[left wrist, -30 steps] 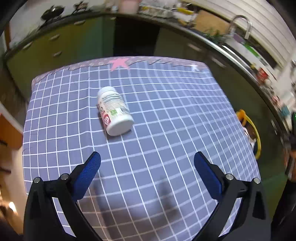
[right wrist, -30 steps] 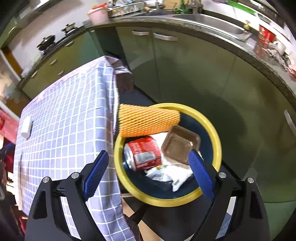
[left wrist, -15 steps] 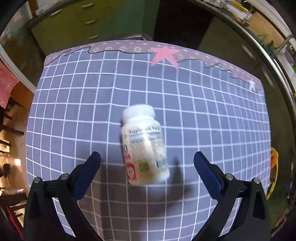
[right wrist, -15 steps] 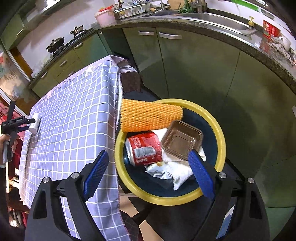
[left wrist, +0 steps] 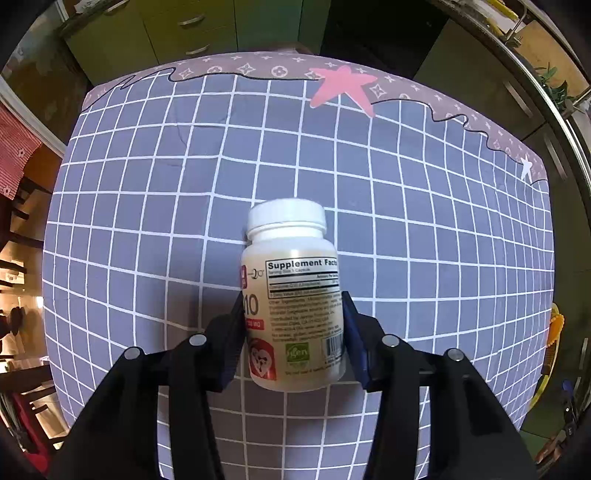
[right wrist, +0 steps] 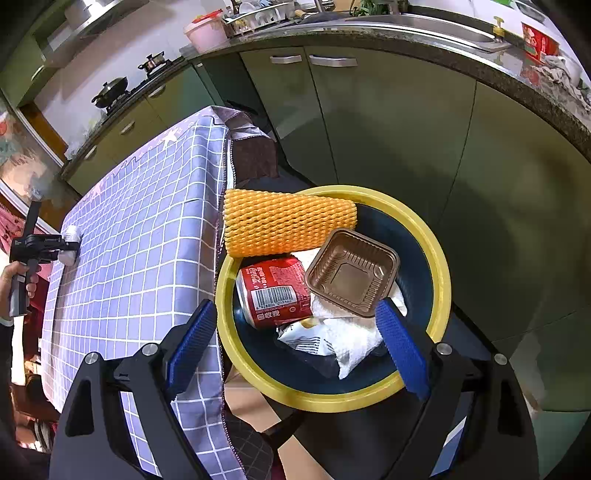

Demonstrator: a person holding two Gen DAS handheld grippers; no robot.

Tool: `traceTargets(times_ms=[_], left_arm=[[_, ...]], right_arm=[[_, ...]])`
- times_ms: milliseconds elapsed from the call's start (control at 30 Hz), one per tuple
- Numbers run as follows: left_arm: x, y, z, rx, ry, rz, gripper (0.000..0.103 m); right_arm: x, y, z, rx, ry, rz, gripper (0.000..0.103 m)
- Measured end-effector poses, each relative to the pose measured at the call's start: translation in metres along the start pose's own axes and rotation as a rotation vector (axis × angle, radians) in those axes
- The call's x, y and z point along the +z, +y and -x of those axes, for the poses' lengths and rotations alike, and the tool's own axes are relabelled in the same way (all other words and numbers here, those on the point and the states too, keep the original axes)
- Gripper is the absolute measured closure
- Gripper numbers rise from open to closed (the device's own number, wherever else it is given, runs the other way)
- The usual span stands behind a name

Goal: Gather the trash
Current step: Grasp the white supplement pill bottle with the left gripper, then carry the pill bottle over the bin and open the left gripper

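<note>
A white supplement bottle [left wrist: 295, 295] lies on the grey checked tablecloth [left wrist: 147, 184], cap pointing away from me. My left gripper [left wrist: 293, 314] points steeply down and its jaws are closing, with the bottle's lower half between them and both blue pads touching its sides. In the right wrist view the same bottle [right wrist: 70, 236] shows small at the table's far left. My right gripper [right wrist: 295, 310] hangs open over a yellow-rimmed bin [right wrist: 439, 266] holding an orange foam net [right wrist: 288, 221], a red can [right wrist: 275, 291], a brown plastic tray [right wrist: 351, 273] and a white wrapper [right wrist: 332, 339].
The bin stands just off the table's right edge, where the cloth [right wrist: 140, 229] hangs down. Green cabinets [right wrist: 388, 129] and a counter with a sink [right wrist: 443, 29] curve behind it. A stove with a pan [right wrist: 110, 92] sits further back. A hand [right wrist: 14, 273] grips the left tool.
My left gripper came down over the bottle and its jaws went from wide apart to touching the bottle's sides. The right gripper sank slightly over the bin, still open.
</note>
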State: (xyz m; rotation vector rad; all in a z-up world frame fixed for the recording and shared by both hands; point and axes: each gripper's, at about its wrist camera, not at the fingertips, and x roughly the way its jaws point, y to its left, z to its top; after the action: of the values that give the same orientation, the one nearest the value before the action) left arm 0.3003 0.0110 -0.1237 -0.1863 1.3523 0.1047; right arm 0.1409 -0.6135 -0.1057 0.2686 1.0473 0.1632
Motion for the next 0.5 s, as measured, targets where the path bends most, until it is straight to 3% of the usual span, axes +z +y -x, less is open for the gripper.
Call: traceTargets(times_ms=[200,500], left_arm=[[0.007,-0.013,0.0,0.03,-0.001,-0.055,0.058],[-0.007,-0.054,0.022,0.0,-0.021,-0.158,0.058]], right_arm=[[-0.003,-0.004,-0.001,0.002,-0.002,-0.013,0.016],[-0.005,-0.005,0.002,-0.003,-0.011,-0.021,0.016]])
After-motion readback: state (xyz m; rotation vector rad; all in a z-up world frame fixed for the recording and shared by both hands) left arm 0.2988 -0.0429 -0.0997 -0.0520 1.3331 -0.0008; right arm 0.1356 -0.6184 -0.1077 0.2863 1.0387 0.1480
